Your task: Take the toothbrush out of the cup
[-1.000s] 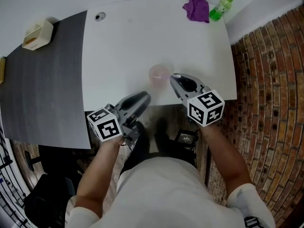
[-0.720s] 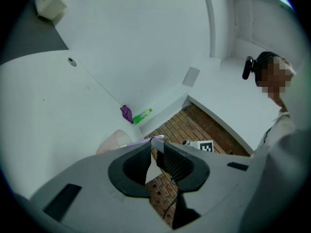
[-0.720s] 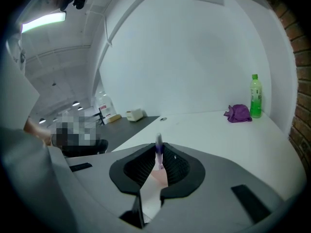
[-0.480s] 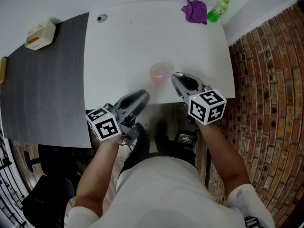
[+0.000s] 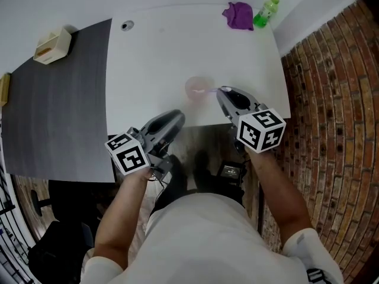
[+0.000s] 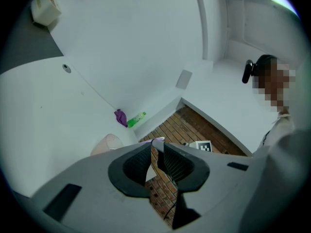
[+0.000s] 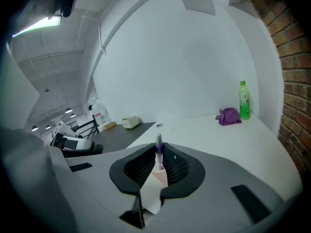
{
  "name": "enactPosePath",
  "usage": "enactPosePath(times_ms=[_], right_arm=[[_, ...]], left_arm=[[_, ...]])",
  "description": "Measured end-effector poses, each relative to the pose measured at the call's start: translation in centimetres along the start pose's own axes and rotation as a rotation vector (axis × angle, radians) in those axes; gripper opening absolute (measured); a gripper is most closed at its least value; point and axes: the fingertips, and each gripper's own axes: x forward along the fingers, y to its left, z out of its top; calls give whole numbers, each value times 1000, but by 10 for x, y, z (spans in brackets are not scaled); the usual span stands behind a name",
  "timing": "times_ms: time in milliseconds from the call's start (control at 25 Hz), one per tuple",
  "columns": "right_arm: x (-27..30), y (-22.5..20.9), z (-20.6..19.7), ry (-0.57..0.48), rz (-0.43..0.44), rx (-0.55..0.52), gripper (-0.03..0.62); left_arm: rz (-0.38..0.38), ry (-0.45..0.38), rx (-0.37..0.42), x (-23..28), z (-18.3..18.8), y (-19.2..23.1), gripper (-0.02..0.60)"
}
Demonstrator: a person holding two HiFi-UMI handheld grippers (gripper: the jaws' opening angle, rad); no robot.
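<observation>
A white rectangular tabletop [image 5: 148,52] is filling the middle of the head view, and a translucent pink plastic cup [image 5: 197,87] is standing on it close to the person's edge. Just right of the cup, the right gripper [image 5: 221,92] is pointing its tips at the rim. Its 2 jaws are clamping the neck of a slim toothbrush with a white head and a purple neck [image 7: 159,149]. In the right gripper view the toothbrush is standing upright between the jaws, head above them, with the pink cup showing directly below. The jaws are hiding its lower end, so I cannot tell whether that end is sitting inside the cup.

Near the cup, on the person's side and a little to the left, the left gripper [image 5: 179,117] is hovering over the table edge. Its 2 jaws are drawn together to a thin slit, with nothing between them.

Well beyond the cup and to its right, a crumpled purple cloth [image 5: 238,13] is lying just beside an upright green plastic bottle [image 5: 263,12]. Far left of the cup, a dark grey tabletop [image 5: 53,105] is carrying a beige open box [image 5: 52,45]. Right of the cup, past the table edge, red brickwork [image 5: 325,99] is showing.
</observation>
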Motion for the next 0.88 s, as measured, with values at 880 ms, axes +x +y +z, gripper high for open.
enactPosePath(times_ms=[880], right_arm=[[-45,26,44,-119,5,-5,52]], left_arm=[[-78,-70,82,-12,31,-65,66]])
